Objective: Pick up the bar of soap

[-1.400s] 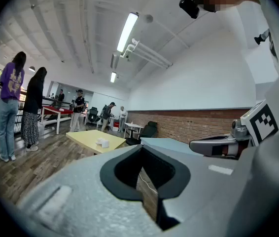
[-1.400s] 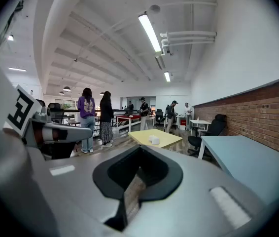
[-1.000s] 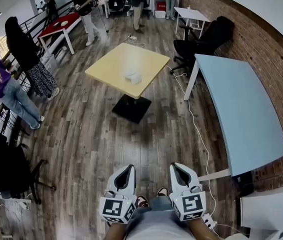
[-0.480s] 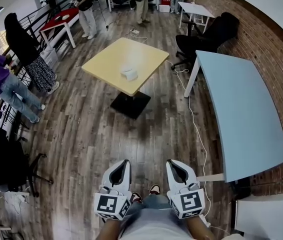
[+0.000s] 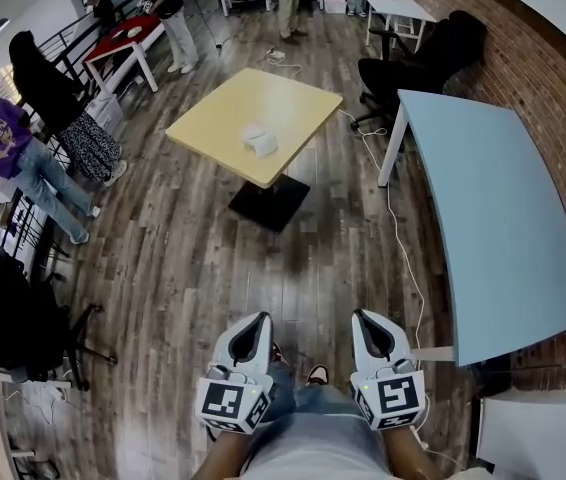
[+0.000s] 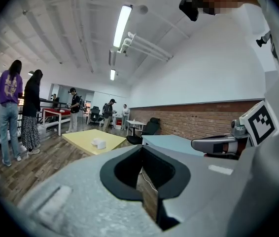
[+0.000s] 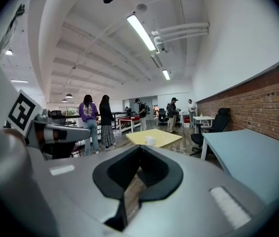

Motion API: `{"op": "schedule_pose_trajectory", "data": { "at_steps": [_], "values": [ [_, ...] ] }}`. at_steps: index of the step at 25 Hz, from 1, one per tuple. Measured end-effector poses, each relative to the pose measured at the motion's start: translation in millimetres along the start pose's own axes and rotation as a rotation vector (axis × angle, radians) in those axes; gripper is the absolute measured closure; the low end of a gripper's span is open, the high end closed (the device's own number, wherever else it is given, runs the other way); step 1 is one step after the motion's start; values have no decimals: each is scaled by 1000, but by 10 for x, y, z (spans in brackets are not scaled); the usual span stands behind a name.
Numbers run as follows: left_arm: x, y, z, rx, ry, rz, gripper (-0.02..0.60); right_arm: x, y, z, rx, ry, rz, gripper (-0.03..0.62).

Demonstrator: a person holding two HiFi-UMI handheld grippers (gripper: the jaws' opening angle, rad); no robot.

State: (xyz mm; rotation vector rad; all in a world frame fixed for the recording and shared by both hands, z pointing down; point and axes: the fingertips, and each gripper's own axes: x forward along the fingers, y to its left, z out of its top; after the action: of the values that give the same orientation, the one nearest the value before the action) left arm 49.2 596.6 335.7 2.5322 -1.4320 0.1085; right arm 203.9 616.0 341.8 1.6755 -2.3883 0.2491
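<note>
Well, the bar of soap (image 5: pixel 262 144) was a long way off: a small white block near the middle of the yellow table (image 5: pixel 213 118), with a second pale piece touching it on the far side that I couldn't make out. The left gripper (image 5: pixel 255 321) and the right gripper (image 5: pixel 366 317) were both carried low and close to the person's body, side by side, noses pointing ahead toward that table. By my reading that was a carrying posture for the walk over, not a reach. Each had its jaws clenched together on nothing, with only floorboards showing through the notch, which was sensible enough with nothing in range to grab. As for room, the wooden floor (image 5: pixel 213 268) between the person and the table lay open. The blue table (image 5: pixel 493 228) ran along the right, and a white cable (image 5: pixel 403 258) trailed over the boards beside it, so the cleaner line looked to be straight ahead or slightly left. A black office chair (image 5: pixel 408 68) sat beyond the blue table's far end, and people (image 5: pixel 53 108) stood well left of the yellow table. The soap lay back from every table edge, so the near side offered the approach.
</note>
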Motion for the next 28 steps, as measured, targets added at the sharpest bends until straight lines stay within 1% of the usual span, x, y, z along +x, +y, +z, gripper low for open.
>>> {"op": "schedule_pose_trajectory", "data": {
  "at_steps": [6,14,20,23,28],
  "values": [
    [108,140,80,-17,-10,5,578,211,68,-3,-7,9,16,589],
    [318,505,149,-25,-29,7,578,662,209,134,-33,17,50,589],
    [615,894,284,-35,-26,-4,578,1149,285,305,-51,14,45,589],
    [779,1143,342,-34,-29,-19,578,1446,345,348,-47,23,47,589],
    [1017,1558,479,-34,-46,-42,578,1921,483,533,-65,12,42,589]
  ]
}}
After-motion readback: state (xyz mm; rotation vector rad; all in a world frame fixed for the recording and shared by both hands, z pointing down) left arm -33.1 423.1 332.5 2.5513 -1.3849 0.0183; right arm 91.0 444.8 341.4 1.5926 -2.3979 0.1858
